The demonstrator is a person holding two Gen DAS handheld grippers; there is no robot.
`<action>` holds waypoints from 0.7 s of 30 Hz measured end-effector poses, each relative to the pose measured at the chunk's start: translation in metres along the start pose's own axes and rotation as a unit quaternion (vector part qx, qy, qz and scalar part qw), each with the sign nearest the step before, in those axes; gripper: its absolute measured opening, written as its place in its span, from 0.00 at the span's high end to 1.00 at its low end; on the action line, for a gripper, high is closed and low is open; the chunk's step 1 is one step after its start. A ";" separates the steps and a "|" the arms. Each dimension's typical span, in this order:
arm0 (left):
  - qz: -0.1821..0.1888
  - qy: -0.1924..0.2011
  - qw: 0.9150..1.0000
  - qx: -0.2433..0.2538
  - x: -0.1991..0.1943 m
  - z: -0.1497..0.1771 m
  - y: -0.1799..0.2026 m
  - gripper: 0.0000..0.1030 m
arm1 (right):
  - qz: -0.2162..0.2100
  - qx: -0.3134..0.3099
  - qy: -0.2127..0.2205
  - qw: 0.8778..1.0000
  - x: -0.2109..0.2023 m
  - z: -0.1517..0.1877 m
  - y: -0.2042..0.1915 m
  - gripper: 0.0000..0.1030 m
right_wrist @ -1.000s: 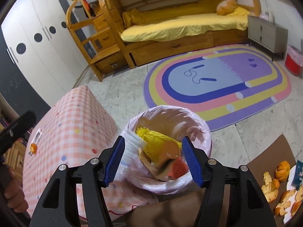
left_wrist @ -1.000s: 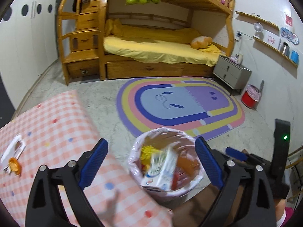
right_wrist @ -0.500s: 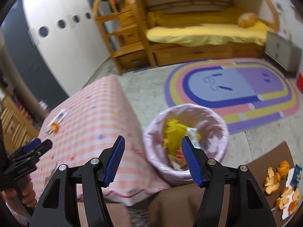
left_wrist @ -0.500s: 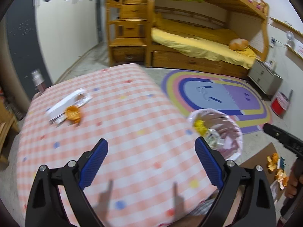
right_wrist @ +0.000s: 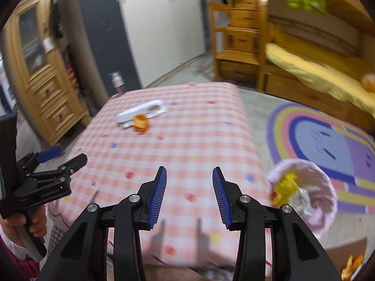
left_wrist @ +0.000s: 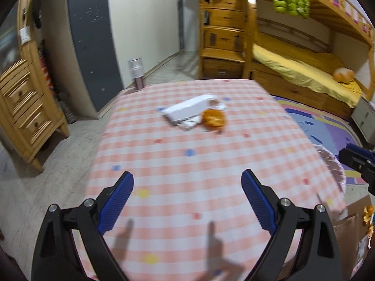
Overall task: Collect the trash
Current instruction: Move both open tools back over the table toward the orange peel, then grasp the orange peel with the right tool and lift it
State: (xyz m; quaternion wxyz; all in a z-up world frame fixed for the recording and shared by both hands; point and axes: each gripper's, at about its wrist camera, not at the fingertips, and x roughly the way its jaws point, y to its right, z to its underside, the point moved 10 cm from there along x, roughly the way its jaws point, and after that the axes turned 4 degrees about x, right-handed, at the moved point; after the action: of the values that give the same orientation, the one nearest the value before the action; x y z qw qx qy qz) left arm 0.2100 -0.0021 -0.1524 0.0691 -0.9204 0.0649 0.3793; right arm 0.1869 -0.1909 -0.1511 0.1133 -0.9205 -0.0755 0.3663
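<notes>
Both views have swung off the lined bin and onto the checked tablecloth since the earlier frames.

Left wrist view: the left gripper [left_wrist: 187, 201] has its fingers spread wide, nothing between them. At 12 o'clock from it, well apart, an orange peel [left_wrist: 213, 119] lies touching a white wrapper [left_wrist: 187, 110] on the tablecloth [left_wrist: 187, 164]. The bin [left_wrist: 332, 164] edge sits at 3 o'clock.

Right wrist view: the right gripper [right_wrist: 189, 194] is closing on nothing. The peel sits at 11 o'clock, the bin at 3 o'clock.

Handling judgement: the peel is probably light, curled and springy; pinch its rim. The wrapper looks flat, thin and likely slippery; take its raised edge.
</notes>
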 end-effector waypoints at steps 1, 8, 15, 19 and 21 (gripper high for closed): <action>-0.003 -0.001 1.000 -0.003 0.001 0.001 -0.007 0.12 | -0.003 -0.006 -0.001 1.000 0.006 -0.003 -0.008 0.59; -0.020 -0.001 1.000 -0.021 0.022 -0.010 -0.052 0.12 | -0.026 -0.044 -0.028 0.998 0.068 -0.028 -0.064 0.37; -0.023 -0.007 1.000 -0.020 0.059 -0.028 -0.072 0.12 | -0.033 -0.089 -0.047 0.994 0.128 -0.045 -0.096 0.43; -0.011 -0.012 0.999 -0.028 0.077 -0.036 -0.080 0.12 | -0.024 -0.106 -0.071 0.992 0.164 -0.046 -0.101 0.48; -0.001 -0.019 1.000 -0.025 0.086 -0.037 -0.080 0.12 | -0.017 -0.106 -0.080 0.991 0.176 -0.048 -0.100 0.50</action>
State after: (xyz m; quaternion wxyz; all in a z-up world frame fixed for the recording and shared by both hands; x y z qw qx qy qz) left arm 0.3099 0.0640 -0.1810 0.0477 -0.9146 0.0534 0.3980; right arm 0.3416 -0.0630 -0.2068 0.0150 -0.8935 -0.1384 0.4270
